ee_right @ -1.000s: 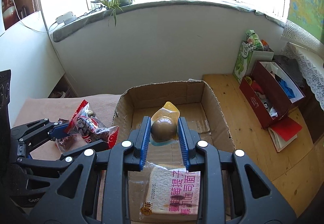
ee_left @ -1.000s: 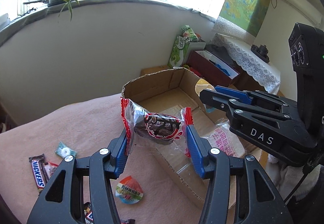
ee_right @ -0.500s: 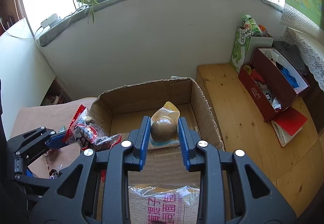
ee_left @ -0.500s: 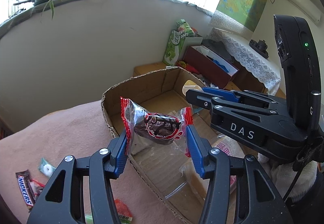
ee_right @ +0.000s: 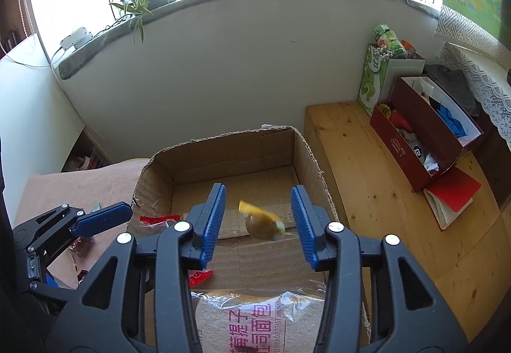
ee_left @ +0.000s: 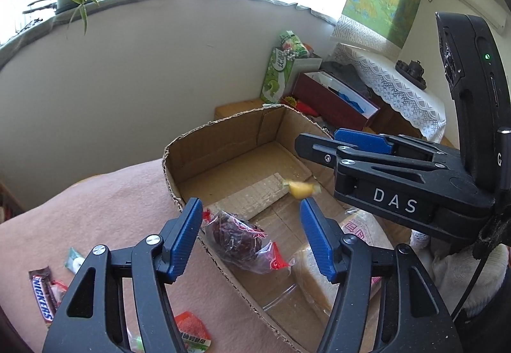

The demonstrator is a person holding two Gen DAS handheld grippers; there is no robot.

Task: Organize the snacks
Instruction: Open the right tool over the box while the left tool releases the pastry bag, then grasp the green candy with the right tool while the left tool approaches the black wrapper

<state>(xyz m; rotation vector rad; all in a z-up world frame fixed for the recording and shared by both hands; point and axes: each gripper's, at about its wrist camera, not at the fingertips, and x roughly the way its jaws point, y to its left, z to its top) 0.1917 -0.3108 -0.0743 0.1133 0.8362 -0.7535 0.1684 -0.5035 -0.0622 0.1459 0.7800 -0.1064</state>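
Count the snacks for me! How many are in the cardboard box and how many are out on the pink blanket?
In the cardboard box: 3 (dark cake in red-edged wrapper, yellow-wrapped round snack blurred mid-fall, toast bread bag)
On the pink blanket: 3 showing (Snickers bar, small mint-green packet, red-and-green packet)
Total: 6

White letters "DAS" stand on the side of the right gripper (ee_left: pixel 319 147), at three o'clock in the left wrist view. "SNICKERS" runs along a brown candy bar (ee_left: pixel 43 302) at eight o'clock there. The bread bag (ee_right: pixel 255 324), at six o'clock in the right wrist view, carries "THICK CUT TOAST BREAD" beside pink Chinese characters, upside down.
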